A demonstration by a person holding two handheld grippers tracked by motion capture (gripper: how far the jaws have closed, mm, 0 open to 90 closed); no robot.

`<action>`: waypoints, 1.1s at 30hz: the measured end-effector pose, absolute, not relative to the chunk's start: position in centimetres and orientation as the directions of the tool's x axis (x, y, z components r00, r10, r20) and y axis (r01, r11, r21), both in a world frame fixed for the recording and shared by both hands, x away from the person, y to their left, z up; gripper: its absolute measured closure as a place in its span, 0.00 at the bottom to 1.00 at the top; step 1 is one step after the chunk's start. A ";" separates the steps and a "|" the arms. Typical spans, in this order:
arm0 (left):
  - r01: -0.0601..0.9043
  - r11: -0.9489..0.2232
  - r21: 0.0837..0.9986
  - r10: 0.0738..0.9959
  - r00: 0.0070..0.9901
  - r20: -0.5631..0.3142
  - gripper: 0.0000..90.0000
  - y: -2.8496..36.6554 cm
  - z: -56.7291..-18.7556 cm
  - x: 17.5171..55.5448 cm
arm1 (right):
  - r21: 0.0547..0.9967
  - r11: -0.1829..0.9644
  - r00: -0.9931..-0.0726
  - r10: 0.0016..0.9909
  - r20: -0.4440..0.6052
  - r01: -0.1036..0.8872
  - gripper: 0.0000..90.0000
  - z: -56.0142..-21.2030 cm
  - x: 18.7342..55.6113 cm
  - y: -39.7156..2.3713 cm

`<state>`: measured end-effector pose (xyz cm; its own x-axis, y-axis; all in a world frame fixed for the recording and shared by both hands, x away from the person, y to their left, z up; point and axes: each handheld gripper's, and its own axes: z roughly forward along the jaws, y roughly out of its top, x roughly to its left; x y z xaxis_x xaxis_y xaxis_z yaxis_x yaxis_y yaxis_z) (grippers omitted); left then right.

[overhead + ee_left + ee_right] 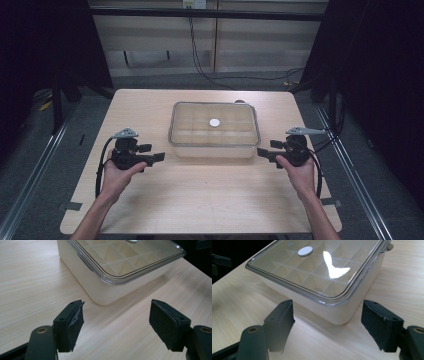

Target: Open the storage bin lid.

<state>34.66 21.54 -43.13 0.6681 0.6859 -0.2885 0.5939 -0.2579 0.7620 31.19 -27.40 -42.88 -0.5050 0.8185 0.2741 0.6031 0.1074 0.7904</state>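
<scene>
A: Start with the left gripper (161,156). What is it doing?

B: Its jaws stand spread wide with nothing between them. In the left gripper view they frame bare wood, and the near left corner of the box (100,287) sits just ahead of them, apart from both pads.

A: And the right gripper (260,152)?

B: Much the same: jaws parted, empty, aimed inward at the box's other near corner (332,312). Neither touches it.

A: Why hold them like that, one at each end?

B: I'd judge it a two-handed job. The box is broad and shallow, too wide for one pair of jaws, so each hand takes a short side. Pointing the jaws inward lines them up with the walls or the overhanging rim of the clear lid (215,122).

A: Where does the box sit?

B: In the middle of the table (150,200), slightly toward the far edge, flat, lid closed. Through the lid you see a grid of compartments, and a small white disc (214,122) rests near the lid's centre.

A: Is anything in the compartments?

B: They look empty, as far as I can tell.
</scene>
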 end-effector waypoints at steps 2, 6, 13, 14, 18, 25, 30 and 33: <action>0.596 -0.257 0.761 0.685 0.667 -0.291 0.31 21.4 -42.9 35.0 | 0.788 0.104 -0.502 0.819 0.278 0.606 0.29 -42.8 31.6 -27.3; 0.588 -0.261 0.766 0.687 0.671 -0.281 0.31 21.0 -42.4 35.7 | 0.780 0.109 -0.505 0.815 0.284 0.616 0.29 -42.9 32.3 -27.2; 0.584 -0.286 0.760 0.698 0.671 -0.252 0.33 20.5 -41.6 37.3 | 0.763 0.165 -0.513 0.823 0.243 0.625 0.28 -42.8 33.7 -26.6; 0.584 -0.286 0.760 0.698 0.671 -0.252 0.33 20.5 -41.6 37.3 | 0.763 0.165 -0.513 0.823 0.243 0.625 0.28 -42.8 33.7 -26.6; 0.586 -0.271 0.764 0.700 0.664 -0.261 0.33 20.4 -41.2 37.8 | 0.767 0.148 -0.514 0.817 0.261 0.624 0.28 -42.5 34.3 -26.4; 0.586 -0.270 0.764 0.698 0.666 -0.264 0.33 19.8 -41.1 38.5 | 0.750 0.146 -0.498 0.825 0.267 0.645 0.28 -41.8 35.6 -26.5; 0.602 -0.255 0.757 0.713 0.646 -0.273 0.33 19.4 -41.4 39.9 | 0.739 0.135 -0.487 0.825 0.285 0.660 0.26 -41.8 36.8 -26.6; 0.616 -0.256 0.745 0.712 0.641 -0.286 0.33 19.2 -42.0 40.7 | 0.728 0.146 -0.491 0.822 0.287 0.670 0.25 -42.0 37.5 -26.5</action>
<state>40.71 19.19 -41.97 0.6413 0.7121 -0.2857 0.6159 -0.2557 0.7451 37.47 -26.52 -42.04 -0.4911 0.8224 0.2871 0.6699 0.1459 0.7280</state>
